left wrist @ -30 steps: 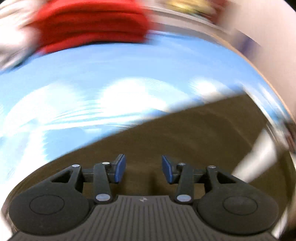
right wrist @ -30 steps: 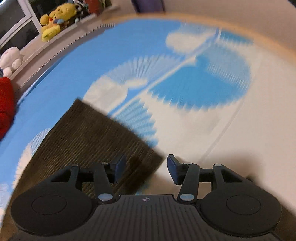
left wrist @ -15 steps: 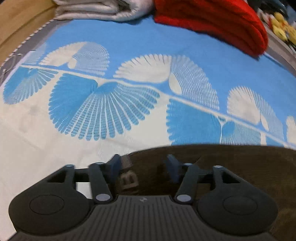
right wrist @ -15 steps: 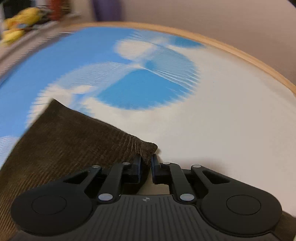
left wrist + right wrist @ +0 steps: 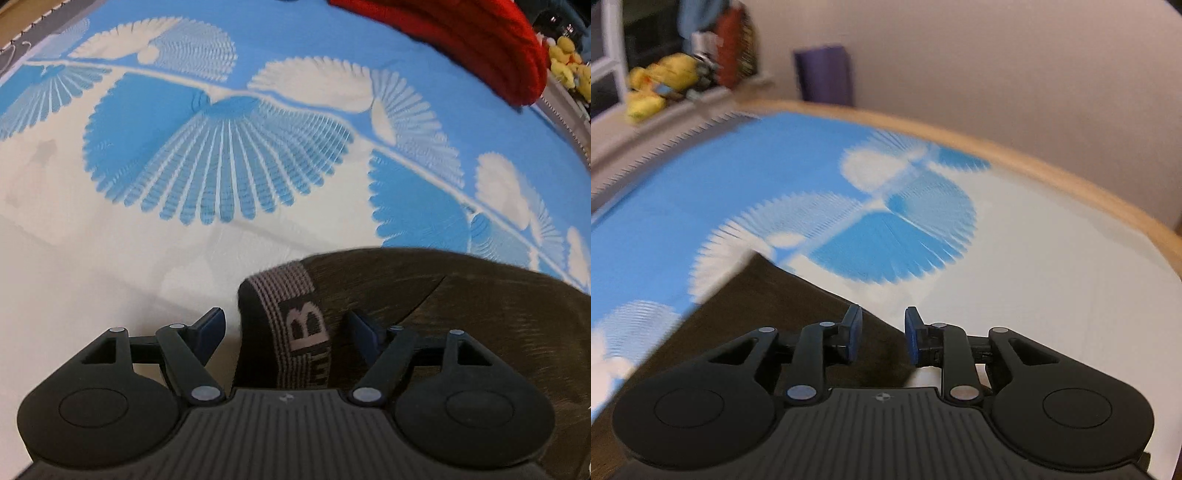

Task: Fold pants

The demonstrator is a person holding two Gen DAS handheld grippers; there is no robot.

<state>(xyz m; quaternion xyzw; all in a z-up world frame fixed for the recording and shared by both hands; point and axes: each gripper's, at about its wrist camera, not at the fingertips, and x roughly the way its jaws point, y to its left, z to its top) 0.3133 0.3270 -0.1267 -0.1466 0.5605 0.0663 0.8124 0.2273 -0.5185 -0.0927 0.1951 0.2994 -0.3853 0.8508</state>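
**Hand-held grippers open over brown pants on the bed**

Left hand-held gripper point(image 5: 286, 334) stood with its jaws wide, pointing steeply down; the grey elastic waistband point(image 5: 295, 321), marked with a large letter B, lay between the 2 blue pads without either pressing on it. Brown corduroy pants point(image 5: 480, 314) spread away to the right across a blue and white bedspread point(image 5: 221, 158) patterned with fans. A red blanket point(image 5: 480, 40) lay folded at the far edge.

Right hand-held gripper point(image 5: 882, 336) had just been opening; its jaws stood narrowly apart above a corner of the pants point(image 5: 798, 302), gripping nothing. Beyond ran the wooden bed edge point(image 5: 1034, 158), with yellow plush toys point(image 5: 657, 88) on a ledge.
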